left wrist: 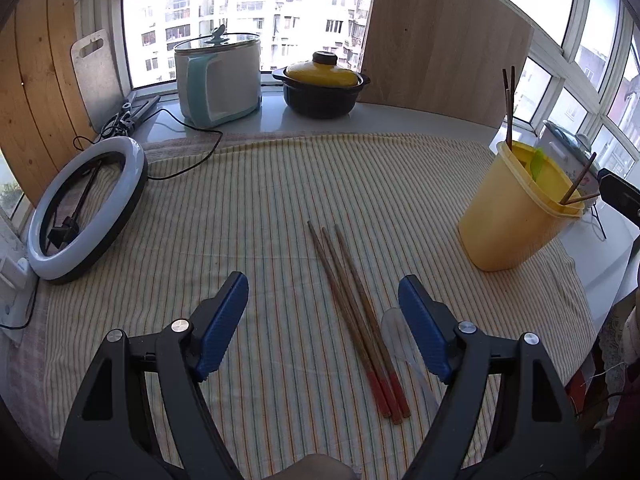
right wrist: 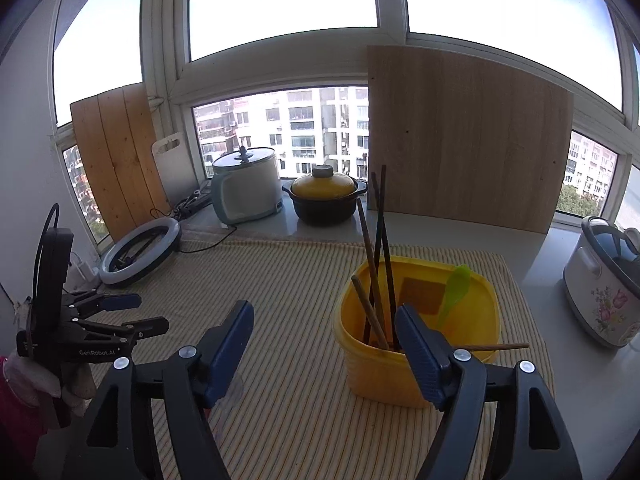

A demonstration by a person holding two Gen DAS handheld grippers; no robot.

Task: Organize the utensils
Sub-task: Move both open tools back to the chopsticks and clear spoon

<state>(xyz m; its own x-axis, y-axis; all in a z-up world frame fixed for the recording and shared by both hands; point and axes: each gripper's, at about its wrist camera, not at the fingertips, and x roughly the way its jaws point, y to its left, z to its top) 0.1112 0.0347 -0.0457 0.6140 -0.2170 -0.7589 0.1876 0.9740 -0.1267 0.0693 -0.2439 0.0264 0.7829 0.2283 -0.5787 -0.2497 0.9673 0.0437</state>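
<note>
Three wooden chopsticks (left wrist: 356, 316) with red ends lie together on the striped cloth, between the fingers of my open, empty left gripper (left wrist: 322, 300). A clear plastic spoon (left wrist: 400, 344) lies just right of them, partly hidden by the right finger. A yellow plastic holder (left wrist: 516, 208) stands at the right with several chopsticks and a green spoon inside. In the right wrist view my right gripper (right wrist: 324, 328) is open and empty, above and just in front of the holder (right wrist: 416, 328). The green spoon (right wrist: 454, 292) leans inside it. The left gripper (right wrist: 120, 312) shows at the left.
A ring light (left wrist: 86, 208) lies at the left. A white-teal cooker (left wrist: 218, 80) and a yellow-lidded black pot (left wrist: 322, 84) stand on the sill. Wooden boards (left wrist: 444, 48) lean on the window. A floral rice cooker (right wrist: 608, 280) stands at the right.
</note>
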